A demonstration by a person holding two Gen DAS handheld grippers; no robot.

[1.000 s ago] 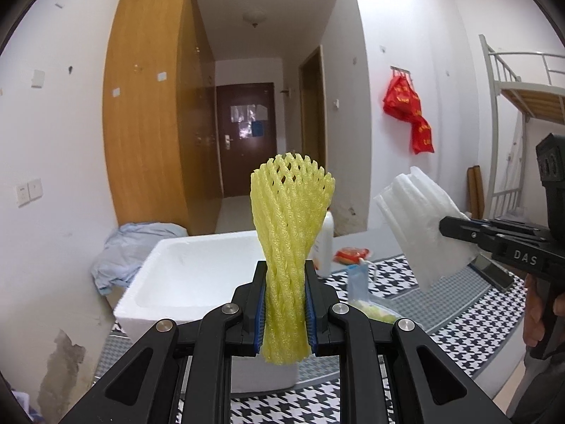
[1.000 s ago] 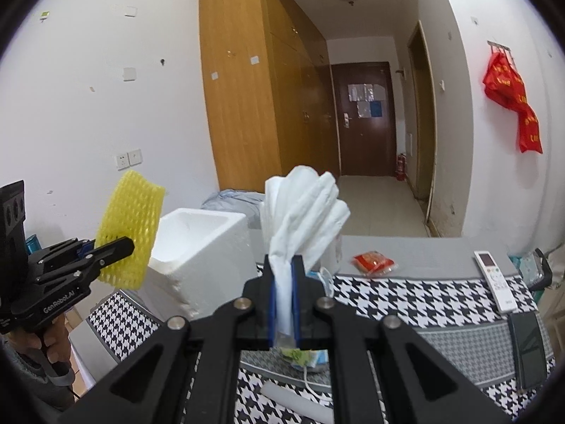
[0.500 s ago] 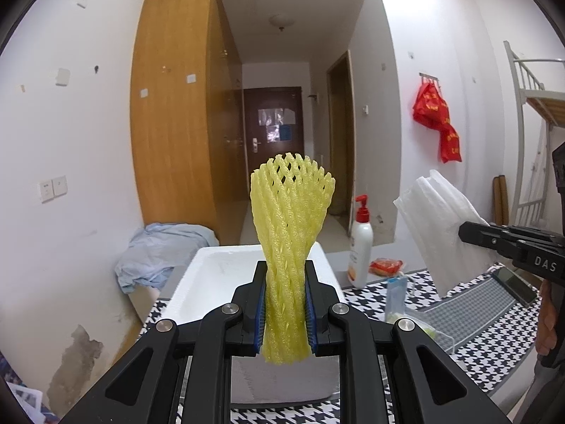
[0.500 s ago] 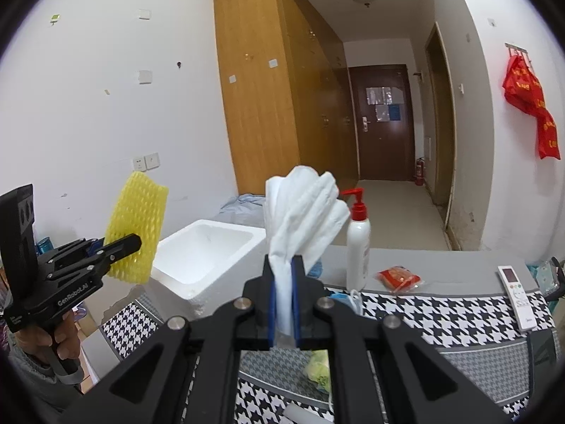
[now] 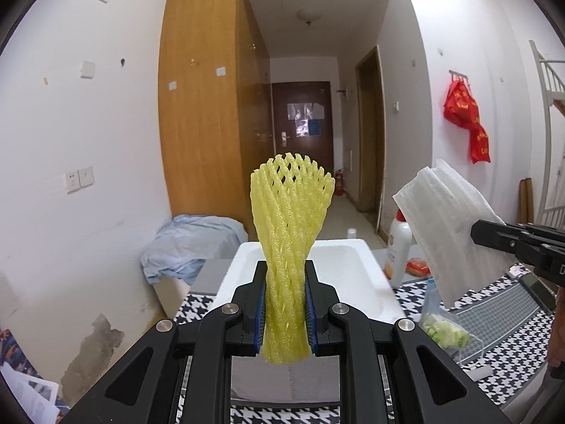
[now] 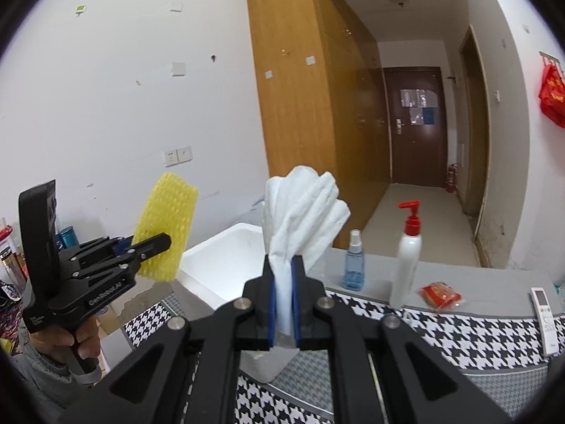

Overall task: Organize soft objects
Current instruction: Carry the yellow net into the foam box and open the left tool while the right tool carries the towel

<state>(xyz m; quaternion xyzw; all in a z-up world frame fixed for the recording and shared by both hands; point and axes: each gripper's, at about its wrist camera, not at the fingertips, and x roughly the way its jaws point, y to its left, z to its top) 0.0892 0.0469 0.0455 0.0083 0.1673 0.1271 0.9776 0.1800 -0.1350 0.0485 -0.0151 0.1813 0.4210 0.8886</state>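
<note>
My left gripper (image 5: 285, 304) is shut on a yellow foam fruit net (image 5: 287, 219), which stands upright and fans out above the jaws. Behind it lies an open white foam box (image 5: 349, 265) on the houndstooth table. My right gripper (image 6: 283, 304) is shut on a folded white foam sheet (image 6: 303, 212) that spreads upward. In the right wrist view the left gripper (image 6: 155, 243) with the yellow net (image 6: 167, 226) is held at the left, beside the white foam box (image 6: 229, 258). In the left wrist view the white sheet (image 5: 448, 226) and right gripper (image 5: 494, 236) are at the right.
On the table stand a white pump bottle (image 6: 406, 265), a small blue spray bottle (image 6: 354, 265), a red packet (image 6: 439, 295) and a white remote (image 6: 545, 307). A bag of green bits (image 5: 445, 332) lies near the box. A blue cloth heap (image 5: 190, 240) sits left of the table.
Both grippers have moved and turned, each keeping its hold. In both views the foam box has slid toward the centre. The pump and spray bottles now show in the right wrist view.
</note>
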